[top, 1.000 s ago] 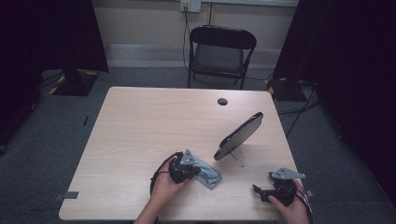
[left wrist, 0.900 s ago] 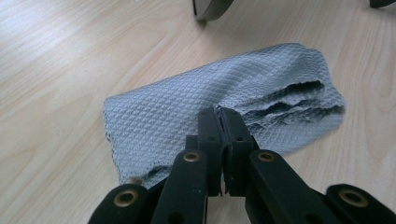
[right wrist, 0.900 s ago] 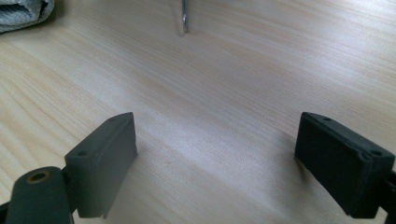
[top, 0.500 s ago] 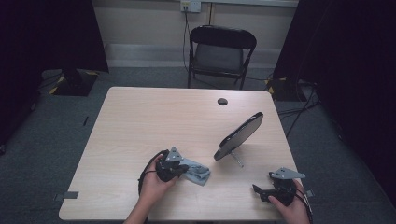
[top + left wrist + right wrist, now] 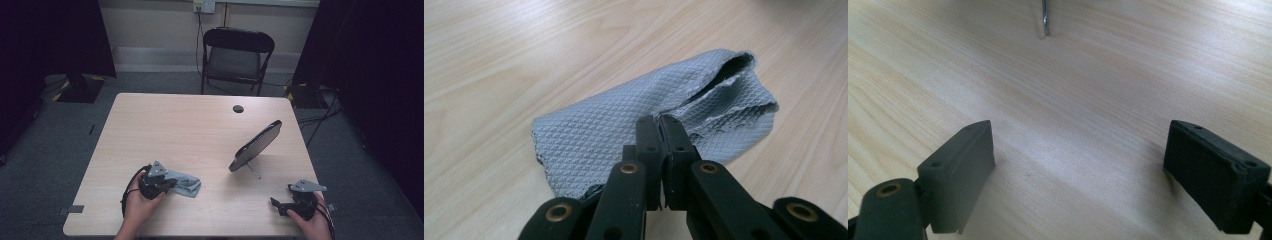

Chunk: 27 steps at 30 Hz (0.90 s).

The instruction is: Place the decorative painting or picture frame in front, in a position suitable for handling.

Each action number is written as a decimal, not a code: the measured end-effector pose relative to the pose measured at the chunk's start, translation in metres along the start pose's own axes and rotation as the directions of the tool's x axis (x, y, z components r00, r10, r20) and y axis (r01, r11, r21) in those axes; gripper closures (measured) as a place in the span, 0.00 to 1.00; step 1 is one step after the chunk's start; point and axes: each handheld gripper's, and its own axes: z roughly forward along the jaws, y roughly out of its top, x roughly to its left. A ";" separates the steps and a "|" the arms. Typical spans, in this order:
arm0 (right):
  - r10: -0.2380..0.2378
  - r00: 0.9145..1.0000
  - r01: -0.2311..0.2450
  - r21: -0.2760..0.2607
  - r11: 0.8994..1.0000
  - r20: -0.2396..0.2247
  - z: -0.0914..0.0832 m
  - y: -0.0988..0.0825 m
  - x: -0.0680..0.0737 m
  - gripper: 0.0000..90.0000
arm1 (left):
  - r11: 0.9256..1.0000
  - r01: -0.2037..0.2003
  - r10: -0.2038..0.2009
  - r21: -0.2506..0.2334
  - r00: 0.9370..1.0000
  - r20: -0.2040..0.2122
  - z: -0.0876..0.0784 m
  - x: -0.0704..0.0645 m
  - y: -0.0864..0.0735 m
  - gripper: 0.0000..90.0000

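The left gripper point(image 5: 659, 120) seems clamped on the grey cloth point(image 5: 624, 130); the right gripper point(image 5: 1078, 170) rests gaping over bare table point(image 5: 175, 125).

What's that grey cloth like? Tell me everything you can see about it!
The grey cloth is soft-looking fabric with a tiny diamond weave and slightly frayed edges. It is folded over loosely, so one end gapes open like a pocket. It lies flat on the pale wooden table, near the front edge on the person's left. The left tongs are shut on it, pinching its near side.
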 end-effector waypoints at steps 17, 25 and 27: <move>0.014 1.000 -0.014 -0.006 1.000 0.009 -0.001 0.007 0.003 0.30 | 0.996 0.078 -0.077 -0.042 0.997 0.021 0.000 0.006 -0.006 0.35; -0.082 0.995 0.080 -0.033 0.996 -0.057 0.013 0.036 0.015 0.55 | 0.996 0.078 -0.076 -0.033 0.996 0.042 -0.001 0.003 -0.003 0.28; -0.084 0.995 0.082 -0.040 0.996 -0.051 0.017 0.041 0.018 0.57 | 0.996 0.077 -0.075 -0.034 0.996 0.042 -0.001 0.002 -0.003 0.28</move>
